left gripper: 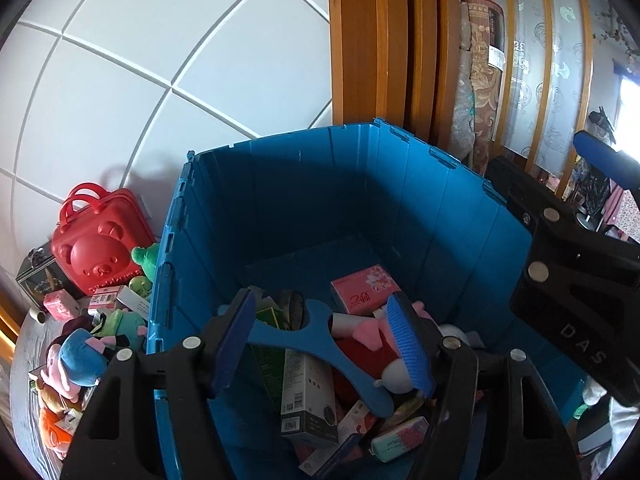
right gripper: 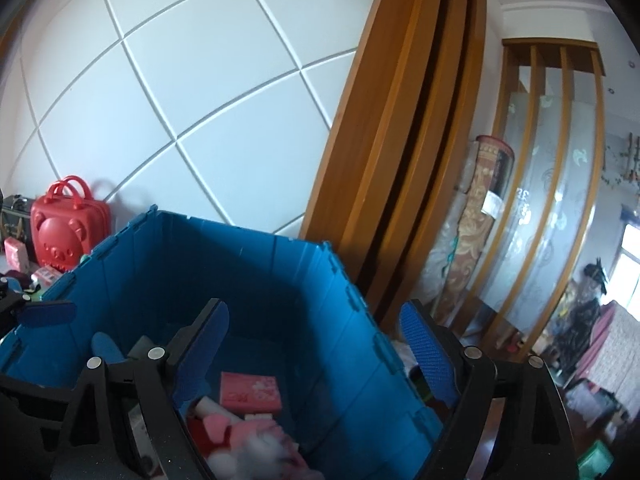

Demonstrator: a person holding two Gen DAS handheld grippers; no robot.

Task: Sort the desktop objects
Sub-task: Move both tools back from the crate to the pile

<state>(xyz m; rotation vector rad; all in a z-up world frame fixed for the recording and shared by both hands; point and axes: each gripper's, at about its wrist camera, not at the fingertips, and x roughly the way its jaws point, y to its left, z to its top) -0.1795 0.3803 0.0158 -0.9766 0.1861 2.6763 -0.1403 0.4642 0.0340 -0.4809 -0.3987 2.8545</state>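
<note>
A tall blue plastic crate [left gripper: 304, 200] stands on the table, also in the right wrist view [right gripper: 224, 272]. Inside lie a pink tissue pack [left gripper: 362, 290], a white box [left gripper: 306, 396], a pink and red plush doll [left gripper: 380, 344] and a blue Y-shaped plastic piece [left gripper: 320, 344]. My left gripper [left gripper: 324, 344] is open above the crate, its blue pads either side of the blue piece, which lies loose between them. My right gripper [right gripper: 316, 352] is open and empty over the crate's right wall; it also shows in the left wrist view [left gripper: 576, 264].
Left of the crate on the grey table [left gripper: 24, 380] lie a red bear-face case [left gripper: 100, 248], a green toy [left gripper: 146, 258], a dark box [left gripper: 40, 280], small boxes and several plush toys [left gripper: 80, 352]. A white tiled wall and a wooden frame [left gripper: 372, 40] stand behind.
</note>
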